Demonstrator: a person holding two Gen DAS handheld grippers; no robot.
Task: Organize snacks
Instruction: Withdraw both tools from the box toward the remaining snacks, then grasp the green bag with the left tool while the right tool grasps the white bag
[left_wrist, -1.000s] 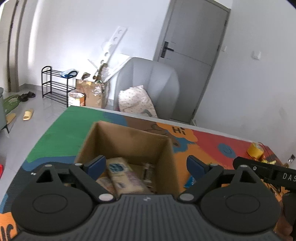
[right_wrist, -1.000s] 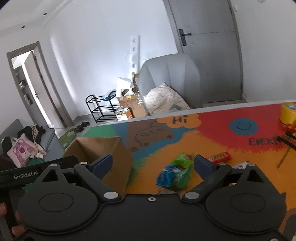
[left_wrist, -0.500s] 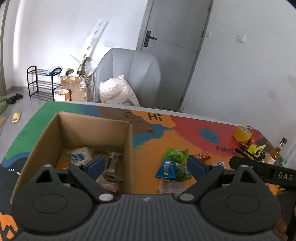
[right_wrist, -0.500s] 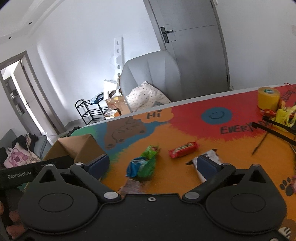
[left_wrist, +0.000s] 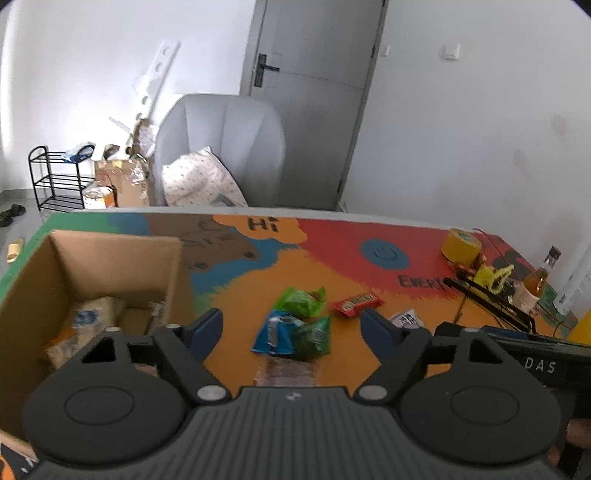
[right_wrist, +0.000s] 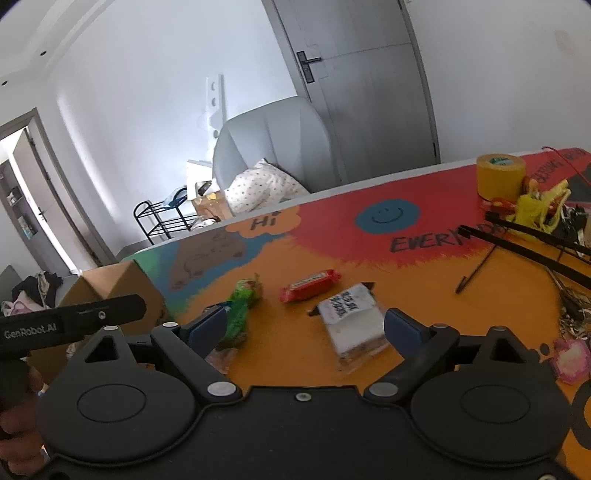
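Observation:
An open cardboard box (left_wrist: 110, 258) sits at the table's left with several wrapped snacks inside (left_wrist: 88, 317). Loose snacks lie on the mat: a green packet (left_wrist: 301, 299), a blue packet (left_wrist: 275, 332), a red bar (left_wrist: 356, 303) and a clear-wrapped white snack (right_wrist: 352, 321). My left gripper (left_wrist: 291, 328) is open and empty, above the blue and green packets. My right gripper (right_wrist: 306, 328) is open and empty, with the clear-wrapped snack between its fingers' line of sight. The box corner (right_wrist: 114, 284) shows at the right wrist view's left.
A yellow tape roll (right_wrist: 500, 175), a yellow tangle of cords (right_wrist: 535, 206), black rods (right_wrist: 535, 236) and a pen (right_wrist: 476, 273) clutter the table's right. A small bottle (left_wrist: 535, 284) stands at the right edge. A grey armchair (left_wrist: 221, 147) stands behind the table.
Both grippers have swung right, away from the box toward the loose snacks. The left one now faces the blue and green packets; the right one now faces the clear-wrapped snack.

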